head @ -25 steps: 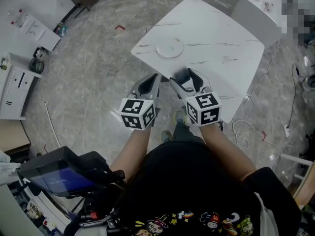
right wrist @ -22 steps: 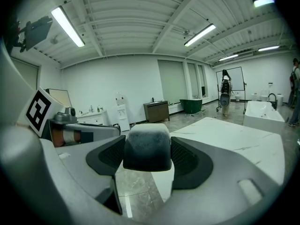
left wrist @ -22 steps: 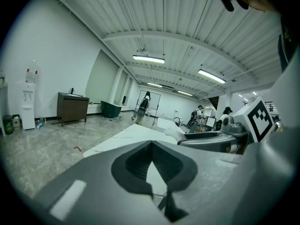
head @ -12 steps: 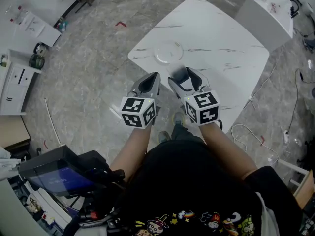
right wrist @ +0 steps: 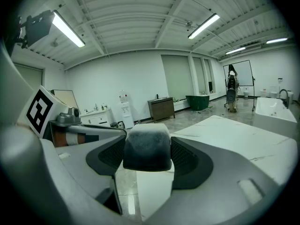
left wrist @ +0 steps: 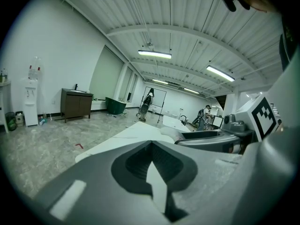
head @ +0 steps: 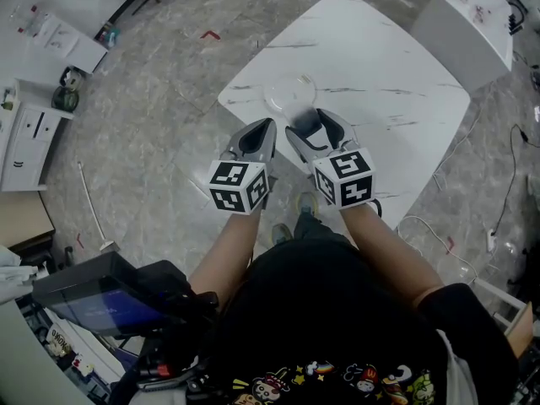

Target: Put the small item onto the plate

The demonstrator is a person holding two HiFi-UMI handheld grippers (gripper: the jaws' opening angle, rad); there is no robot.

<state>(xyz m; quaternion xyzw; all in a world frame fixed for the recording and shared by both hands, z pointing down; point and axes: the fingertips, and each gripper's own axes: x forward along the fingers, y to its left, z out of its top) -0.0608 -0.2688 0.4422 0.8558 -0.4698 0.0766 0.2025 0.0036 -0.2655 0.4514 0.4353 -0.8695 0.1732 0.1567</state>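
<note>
Right gripper view shows the small item, a dark rounded block, clamped between the jaws of the right claw. Head view puts that claw over the near edge of the white tabletop, with the clear plate just beside it at about 11 o'clock. At its 9 o'clock, the left claw is closed on nothing.

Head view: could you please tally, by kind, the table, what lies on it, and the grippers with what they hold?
Table: 1
Plate: 1
Item: 1
Grippers: 2, left gripper and right gripper
Total: 5
</note>
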